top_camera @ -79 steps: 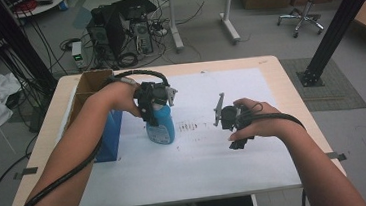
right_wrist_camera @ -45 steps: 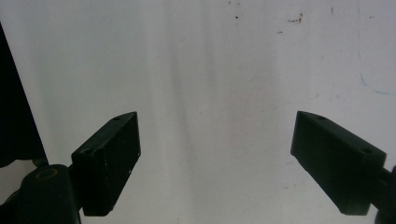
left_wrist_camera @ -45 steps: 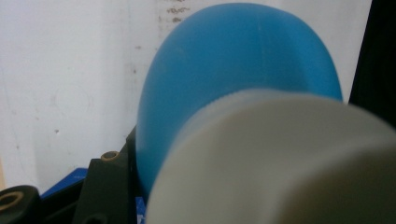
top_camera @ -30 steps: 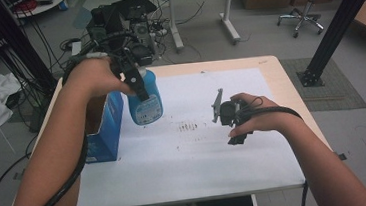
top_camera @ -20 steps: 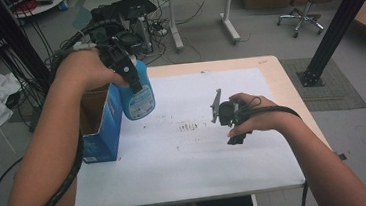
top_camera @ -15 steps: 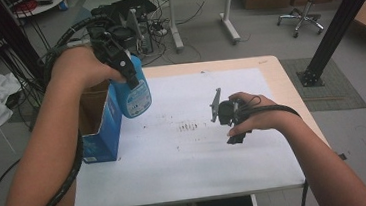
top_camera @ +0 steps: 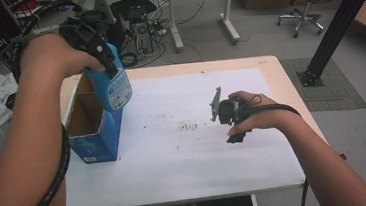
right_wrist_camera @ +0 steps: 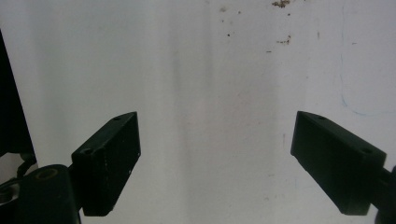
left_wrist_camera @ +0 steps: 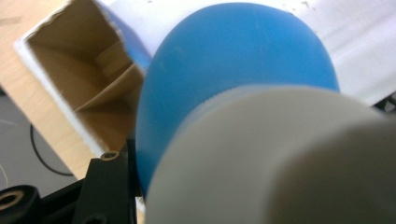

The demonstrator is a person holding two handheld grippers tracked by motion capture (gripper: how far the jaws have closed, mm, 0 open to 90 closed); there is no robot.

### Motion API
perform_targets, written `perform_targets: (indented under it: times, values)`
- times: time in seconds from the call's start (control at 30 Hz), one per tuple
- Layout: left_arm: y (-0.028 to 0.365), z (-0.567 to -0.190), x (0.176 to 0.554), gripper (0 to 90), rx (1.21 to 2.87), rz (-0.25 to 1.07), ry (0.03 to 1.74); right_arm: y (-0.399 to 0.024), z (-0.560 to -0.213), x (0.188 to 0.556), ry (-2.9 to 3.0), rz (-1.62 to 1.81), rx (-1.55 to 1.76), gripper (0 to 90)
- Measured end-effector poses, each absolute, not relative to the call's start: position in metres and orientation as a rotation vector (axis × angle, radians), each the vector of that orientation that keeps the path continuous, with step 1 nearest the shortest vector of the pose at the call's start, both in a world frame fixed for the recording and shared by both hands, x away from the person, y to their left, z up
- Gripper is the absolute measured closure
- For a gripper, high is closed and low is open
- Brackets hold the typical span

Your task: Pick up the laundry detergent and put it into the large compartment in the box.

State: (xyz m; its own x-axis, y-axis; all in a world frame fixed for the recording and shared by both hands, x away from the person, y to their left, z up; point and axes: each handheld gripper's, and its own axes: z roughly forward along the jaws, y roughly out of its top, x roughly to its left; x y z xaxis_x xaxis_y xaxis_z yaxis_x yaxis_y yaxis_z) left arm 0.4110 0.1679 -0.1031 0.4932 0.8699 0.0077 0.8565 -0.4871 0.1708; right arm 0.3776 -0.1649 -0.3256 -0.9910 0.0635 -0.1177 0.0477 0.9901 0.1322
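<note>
My left gripper (top_camera: 102,57) is shut on the neck of a blue bottle (top_camera: 114,88) with a white cap and holds it in the air, tilted, over the open top of a blue cardboard box (top_camera: 93,143). In the left gripper view the blue bottle (left_wrist_camera: 233,56) looms close and blurred, with the box's brown inside (left_wrist_camera: 70,65) below and behind it. My right gripper (top_camera: 233,124) rests low over the white sheet (top_camera: 186,158) at the table's right middle. Its jaws (right_wrist_camera: 217,133) stand wide open with nothing between them.
The box stands at the left edge of the wooden table (top_camera: 290,91), whose top is mostly covered by the white sheet. A patch of small brown specks (top_camera: 189,127) lies near the sheet's middle. A black cable (top_camera: 53,189) trails along the left forearm.
My left gripper has lifted the blue bottle off the sheet and carried it up and to the left, over the open box. The right gripper has stayed in place.
</note>
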Motion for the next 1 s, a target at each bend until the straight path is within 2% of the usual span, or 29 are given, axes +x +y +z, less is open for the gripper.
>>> perform_targets:
  times: [0.37,0.73,1.0]
  values:
    - [0.212,-0.093,0.41,42.1,2.469,0.162,1.729,-0.161,-0.326,0.377,3.009,0.18,0.069,16.0]
    - [0.226,-0.092,0.408,42.1,2.382,0.166,1.92,-0.155,-0.325,0.377,3.007,0.169,0.047,16.0]
    - [0.233,-0.098,0.412,42.1,2.349,0.159,1.953,-0.151,-0.324,0.377,3.007,0.171,0.035,16.0]
